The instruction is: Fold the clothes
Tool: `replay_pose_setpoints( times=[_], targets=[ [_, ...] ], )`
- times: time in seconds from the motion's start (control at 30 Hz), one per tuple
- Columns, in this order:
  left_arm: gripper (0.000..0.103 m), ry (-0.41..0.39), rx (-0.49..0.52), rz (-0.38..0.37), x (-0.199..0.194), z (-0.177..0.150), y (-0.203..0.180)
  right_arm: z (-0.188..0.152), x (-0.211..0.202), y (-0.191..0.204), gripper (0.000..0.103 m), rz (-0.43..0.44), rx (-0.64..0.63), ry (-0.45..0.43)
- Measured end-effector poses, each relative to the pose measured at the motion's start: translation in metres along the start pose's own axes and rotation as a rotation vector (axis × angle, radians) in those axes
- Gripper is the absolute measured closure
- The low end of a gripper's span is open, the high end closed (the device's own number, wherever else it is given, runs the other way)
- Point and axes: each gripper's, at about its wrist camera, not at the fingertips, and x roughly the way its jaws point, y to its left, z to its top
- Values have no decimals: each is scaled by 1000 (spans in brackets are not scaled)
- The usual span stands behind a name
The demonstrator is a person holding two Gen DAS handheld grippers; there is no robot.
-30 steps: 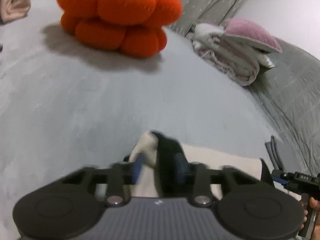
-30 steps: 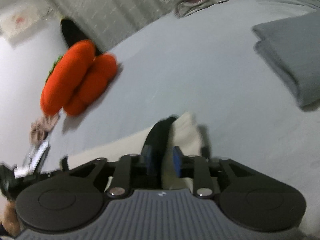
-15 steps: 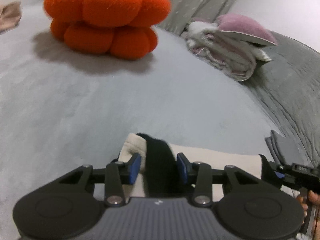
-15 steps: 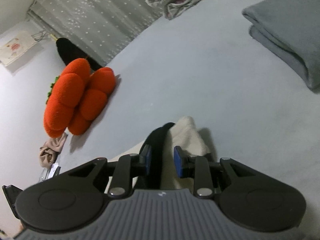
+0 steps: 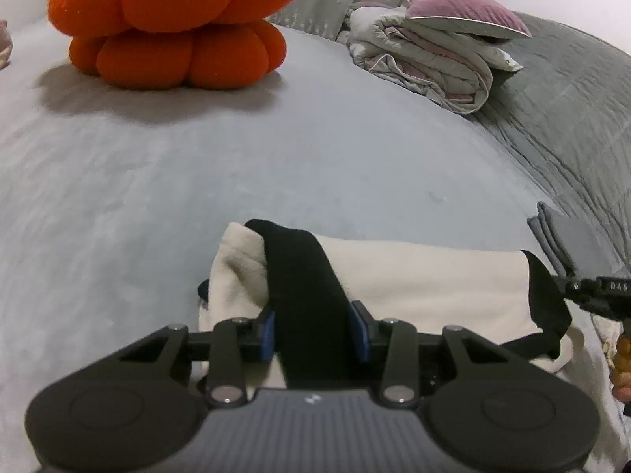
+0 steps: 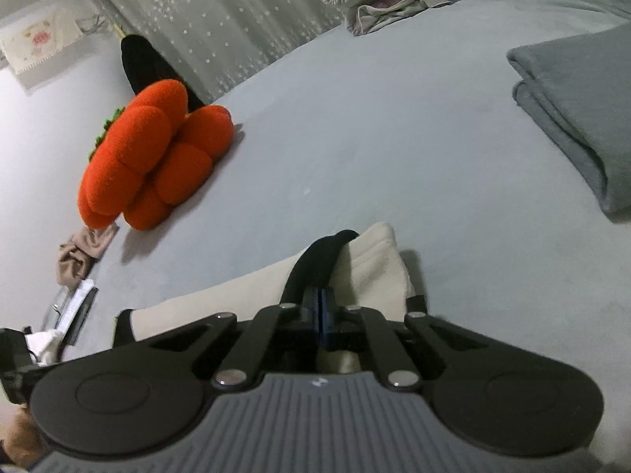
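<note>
A cream garment point(image 5: 414, 276) with black trim lies on the pale grey bed point(image 5: 157, 197). My left gripper point(image 5: 314, 333) has its blue pads against both sides of the black band point(image 5: 299, 268) at the garment's raised left corner, and it holds it. In the right wrist view my right gripper point(image 6: 319, 311) is shut, pinching the black trim point(image 6: 315, 264) at the other raised corner of the cream garment point(image 6: 374, 264). The right gripper's dark tip point(image 5: 591, 291) shows at the right edge of the left wrist view.
An orange plush cushion point(image 5: 169, 19) sits at the far left of the bed. A rolled quilt point(image 5: 434, 63) under a purple pillow lies at the back. A folded grey cloth point(image 6: 583, 118) lies to the right. A small beige cloth point(image 6: 79, 256) lies left.
The right gripper's jaws have closed fully onto the black trim. The left gripper has shifted and rolled a little while keeping the black band between its pads.
</note>
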Motion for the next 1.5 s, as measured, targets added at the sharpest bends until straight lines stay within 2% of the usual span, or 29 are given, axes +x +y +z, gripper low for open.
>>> replay_pose_setpoints(
  times=[0.23,0.27,0.3,0.57,0.67,0.73,0.8,0.9,0.93,1.0,1.1,1.17,1.27,1.37,1.4,1.5],
  targets=[
    [65,0,-1,-1,-1,-1,0,-2,-3,-2,101,24,44,-7],
    [65,0,0,-2,-1,-1,0,-1,2,-3,100,35,58,6],
    [65,0,0,-2,-1,-1,0,-1,6,-4,91,43,68,16],
    [65,3,-1,-4,-1,-1,1,-1,6,7,90,79,55,24],
    [65,2,2,-3,-1,-1,1,-4,14,9,85,36,37,57],
    [65,3,-1,-6,-2,-1,2,-5,15,9,76,40,40,62],
    [65,3,-4,-6,-2,-1,2,-5,13,10,72,54,41,58],
    [65,3,1,1,-1,-2,0,-5,11,10,72,66,23,59],
    [65,2,5,5,-1,-2,-1,-7,14,9,75,70,26,73],
    [67,4,-8,5,-1,-2,1,-10,17,9,91,51,13,85],
    [70,6,-27,1,-2,-3,5,-6,7,8,93,26,-3,78],
    [70,8,-36,-4,-3,-3,6,-6,3,3,98,-13,-15,72],
    [70,10,-40,-12,-4,-2,8,-7,4,-1,98,-31,-31,71],
    [71,-11,-69,-17,-13,2,12,-6,6,15,94,-61,-111,50],
    [71,-33,-67,-12,-18,3,11,-5,3,20,89,-72,-138,16],
    [69,-93,-37,-20,-27,7,2,-3,-12,35,89,-103,-222,-112]
  ],
)
